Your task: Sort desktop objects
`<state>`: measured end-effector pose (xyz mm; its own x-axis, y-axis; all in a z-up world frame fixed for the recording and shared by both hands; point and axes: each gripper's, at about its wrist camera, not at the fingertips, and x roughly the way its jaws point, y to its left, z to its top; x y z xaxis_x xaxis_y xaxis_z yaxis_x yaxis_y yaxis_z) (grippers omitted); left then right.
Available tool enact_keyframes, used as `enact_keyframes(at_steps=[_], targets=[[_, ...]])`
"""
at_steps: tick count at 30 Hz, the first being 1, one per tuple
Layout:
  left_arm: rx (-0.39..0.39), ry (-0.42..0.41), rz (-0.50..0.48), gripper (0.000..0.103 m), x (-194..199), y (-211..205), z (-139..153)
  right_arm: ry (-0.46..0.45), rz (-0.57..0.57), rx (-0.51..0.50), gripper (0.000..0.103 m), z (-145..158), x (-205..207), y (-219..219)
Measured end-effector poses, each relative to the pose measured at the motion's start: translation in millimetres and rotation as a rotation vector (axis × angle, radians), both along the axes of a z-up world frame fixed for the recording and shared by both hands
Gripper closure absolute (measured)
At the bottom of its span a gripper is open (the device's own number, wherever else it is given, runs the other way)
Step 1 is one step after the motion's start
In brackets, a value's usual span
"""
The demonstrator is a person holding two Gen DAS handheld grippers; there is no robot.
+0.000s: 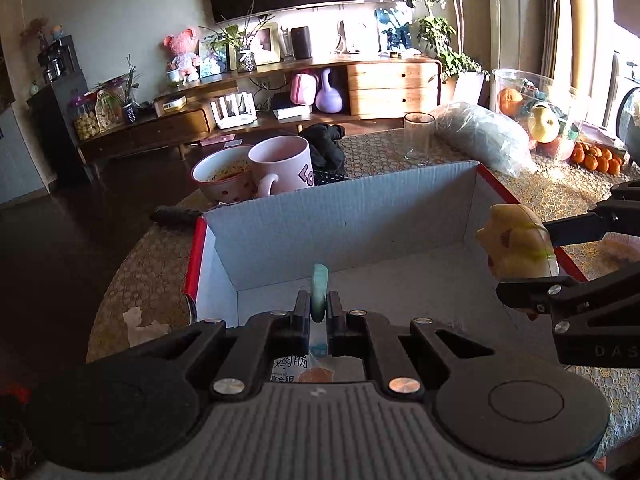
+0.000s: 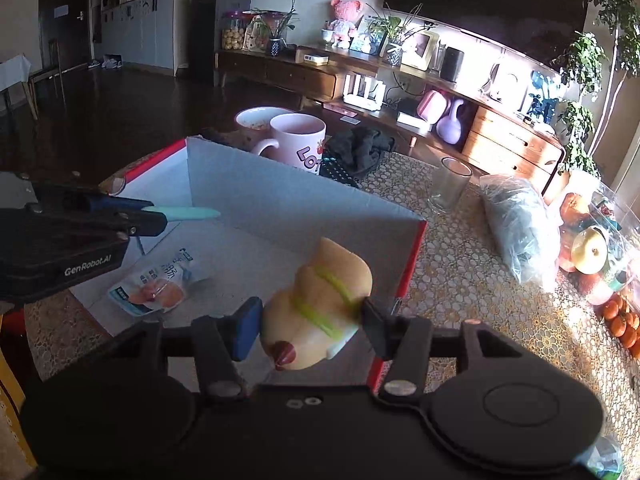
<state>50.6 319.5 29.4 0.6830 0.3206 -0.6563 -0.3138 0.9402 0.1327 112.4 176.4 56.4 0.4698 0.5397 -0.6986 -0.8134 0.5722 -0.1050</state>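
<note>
Living-room surroundings frame both views: we note a long wooden sideboard (image 1: 256,92) across the upper half and a dark screen above it. On the desk (image 2: 472,280), which is covered with a patterned lace cloth, stands an open cardboard box (image 1: 340,216) with pale inner walls and red outer edges, filling the middle of both frames. Behind its far wall we record a pink mug (image 1: 282,168) just beside a bowl (image 1: 220,178), with a dark crumpled cloth (image 2: 360,146) and an empty glass (image 1: 418,138) further to the right. Beyond the glass, a filled plastic bag (image 2: 516,224) lies toward the right edge. We find the left gripper (image 1: 319,310) at lower centre of its own view, jaws closed on a thin pale-green item (image 1: 319,292) that stands edge-on between them, above the box interior. The right gripper (image 2: 310,322) has its jaws partly apart and pressed against a yellow plush toy (image 2: 320,304) with green stripes, held over the right-hand part of the box, near its red edge. One snack packet (image 2: 150,290) lies flat on the box floor, in the lower left of the right wrist view, beneath the left gripper.
</note>
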Motion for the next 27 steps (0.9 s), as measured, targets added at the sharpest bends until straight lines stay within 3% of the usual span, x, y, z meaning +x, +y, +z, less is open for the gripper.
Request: enact_keyframes(at_steps=[12,22,27], targets=[[0.002,0.126,-0.06,0.096,26,1,-16,0.081,0.044,-0.089,0.048,-19,4,18],[-0.009,0.167,-0.066,0.096,26,3,-29,0.168,0.013,-0.114,0.048,-27,0,16],[-0.011,0.188,-0.072,0.096,20,2,-33,0.169,-0.004,-0.126,0.048,-28,-9,13]])
